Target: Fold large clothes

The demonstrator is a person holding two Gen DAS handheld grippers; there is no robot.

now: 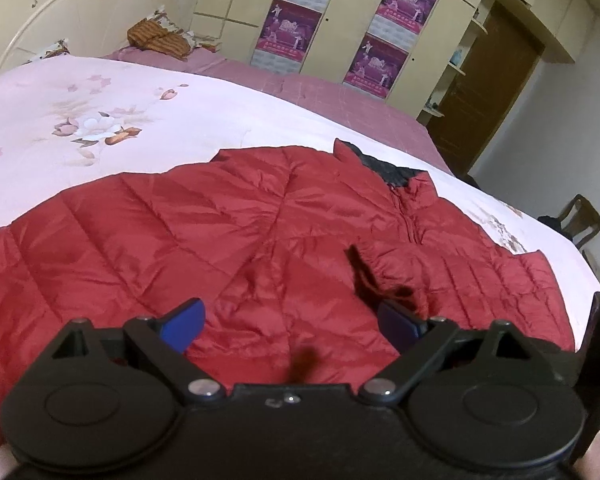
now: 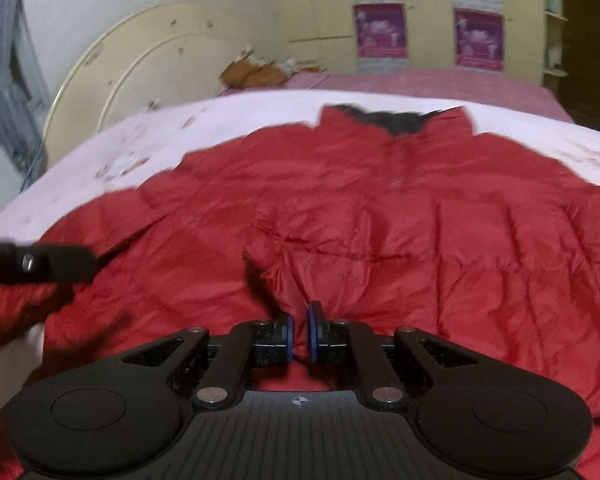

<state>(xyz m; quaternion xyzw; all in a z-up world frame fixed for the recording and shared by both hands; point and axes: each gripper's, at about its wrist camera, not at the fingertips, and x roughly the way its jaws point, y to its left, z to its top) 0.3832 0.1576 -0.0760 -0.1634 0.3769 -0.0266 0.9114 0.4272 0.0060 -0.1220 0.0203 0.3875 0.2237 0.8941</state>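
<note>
A large red quilted jacket (image 1: 220, 232) lies spread front-up on the bed, its dark-lined collar (image 1: 384, 168) at the far side. My left gripper (image 1: 292, 324) hovers just over the near part of the jacket, its blue pads (image 1: 184, 328) wide apart with nothing between them. In the right wrist view the same jacket (image 2: 420, 220) fills the middle. My right gripper (image 2: 301, 328) is shut on a pinched fold of the jacket's near edge, and creases run from the fold into the cloth. A black part of the left gripper (image 2: 40, 268) shows at the left edge.
The jacket rests on a pale pink floral quilt (image 1: 100, 100) over a pink sheet (image 1: 340, 96). A cream headboard (image 1: 60, 8) and a brown striped cloth (image 1: 156, 36) are at the far left. Wardrobes with posters (image 1: 292, 28), a brown door (image 1: 492, 92) and a chair (image 1: 580, 220) stand beyond.
</note>
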